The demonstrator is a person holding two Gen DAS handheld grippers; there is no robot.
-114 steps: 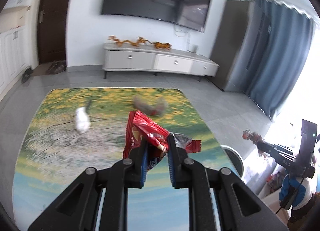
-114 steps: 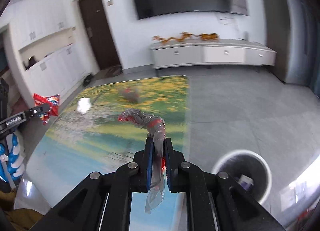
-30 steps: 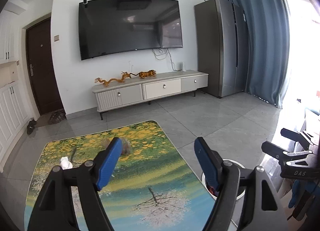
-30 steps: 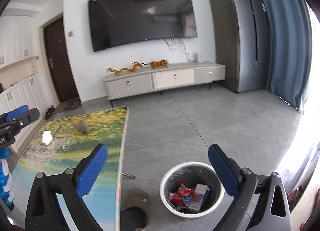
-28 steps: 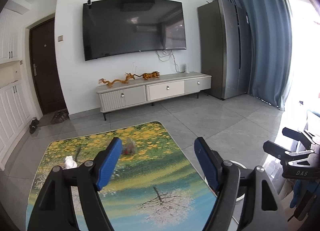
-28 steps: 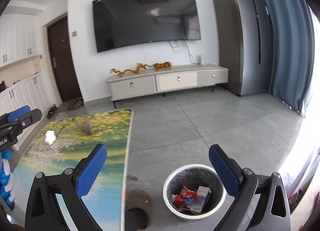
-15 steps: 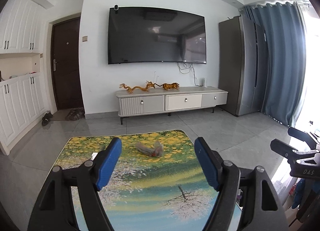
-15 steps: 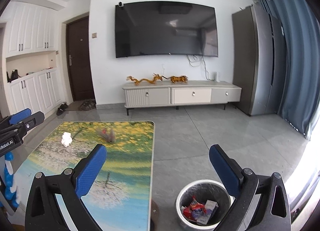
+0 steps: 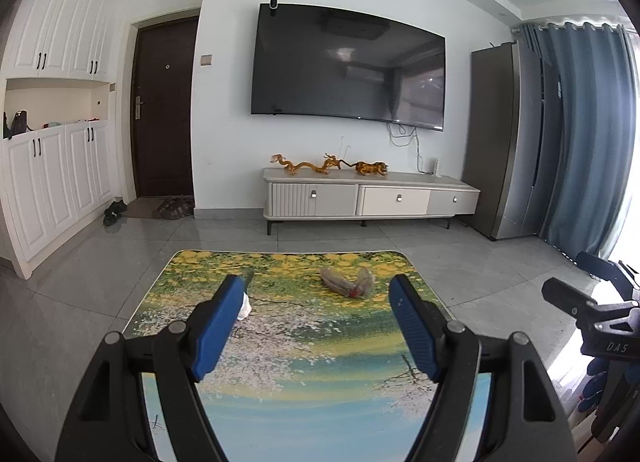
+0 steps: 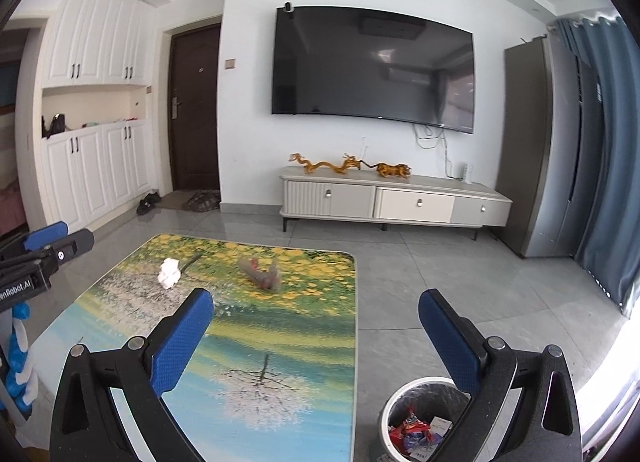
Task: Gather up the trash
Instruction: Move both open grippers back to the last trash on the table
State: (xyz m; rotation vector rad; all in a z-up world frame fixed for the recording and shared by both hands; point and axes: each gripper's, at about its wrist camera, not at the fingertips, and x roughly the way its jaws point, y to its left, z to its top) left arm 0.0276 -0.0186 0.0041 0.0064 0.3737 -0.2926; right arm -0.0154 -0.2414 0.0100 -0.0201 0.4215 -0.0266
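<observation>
both grippers are empty and face the table again. the left gripper (image 9: 316,320) has its jaws standing wide apart with nothing between them; a few seconds ago it was clamped on a red wrapper. the right gripper (image 10: 316,336) is likewise spread wide and empty, where it earlier pinched a clear wrapper. the red wrapper now appears to lie in the bin (image 10: 404,398), which stands on the floor just beside the table's right edge and holds red and white scraps; the clear one cannot be made out there. a second ago both cameras were angled toward the bin side; now they look along the table (image 9: 280,402) toward the tv wall. judgement: one drop-off cycle is complete and the grippers have returned for the next pickup. two pieces of trash remain on the table's far half: a white tissue (image 10: 169,272), on the left and partly hidden behind the left gripper's left finger in the left wrist view, and a crumpled wrapper (image 9: 347,283), greyish with a red spot, toward the right. the two lie well apart from each other. judgement: the task is roughly half done. each gripper has one piece on its own side, so the tissue suits the left gripper and the crumpled wrapper suits the right. both pieces look light and may slide when touched.
</observation>
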